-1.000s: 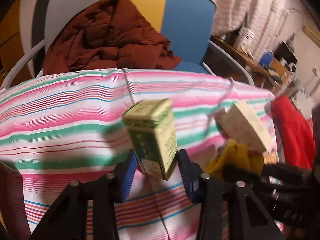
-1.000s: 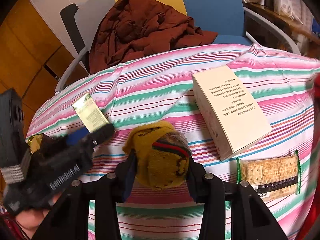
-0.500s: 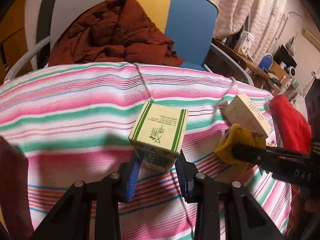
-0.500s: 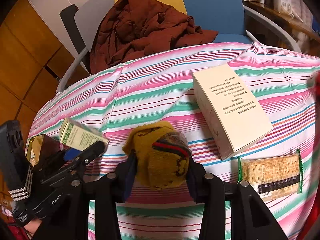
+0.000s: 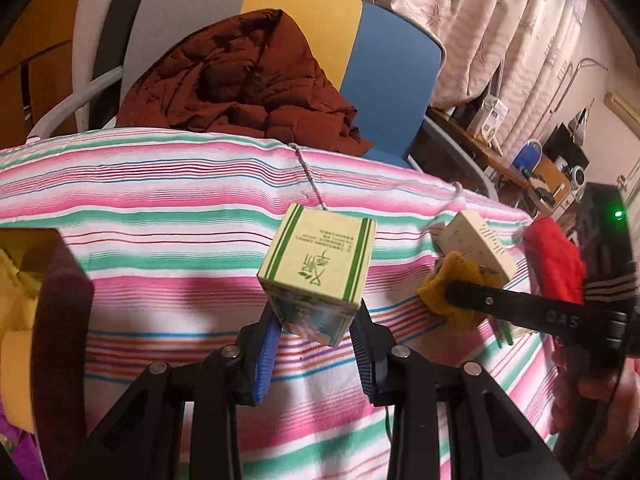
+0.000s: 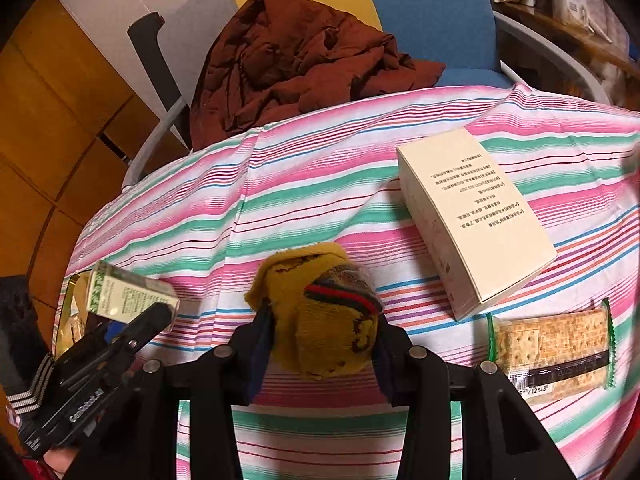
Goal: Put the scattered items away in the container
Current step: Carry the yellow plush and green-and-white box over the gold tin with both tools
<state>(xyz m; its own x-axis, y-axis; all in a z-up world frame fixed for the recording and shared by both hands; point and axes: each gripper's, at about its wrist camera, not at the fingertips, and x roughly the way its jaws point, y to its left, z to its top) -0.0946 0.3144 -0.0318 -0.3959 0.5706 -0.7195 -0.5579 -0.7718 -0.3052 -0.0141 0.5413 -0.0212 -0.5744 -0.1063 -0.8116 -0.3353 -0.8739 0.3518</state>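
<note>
Two grippers are loaded over the striped cloth (image 6: 320, 184). At nine o'clock in the left wrist view the dark-walled container (image 5: 60, 304) sits nearest the left gripper (image 5: 316, 340), clamped on the green tea box (image 5: 320, 272), its long axis running away from the jaws. The right gripper (image 6: 320, 344) pinches the yellow sock (image 6: 320, 312). Only the right view shows the cream box (image 6: 472, 216) whole at two o'clock and the cracker pack (image 6: 552, 348) at three.
</note>
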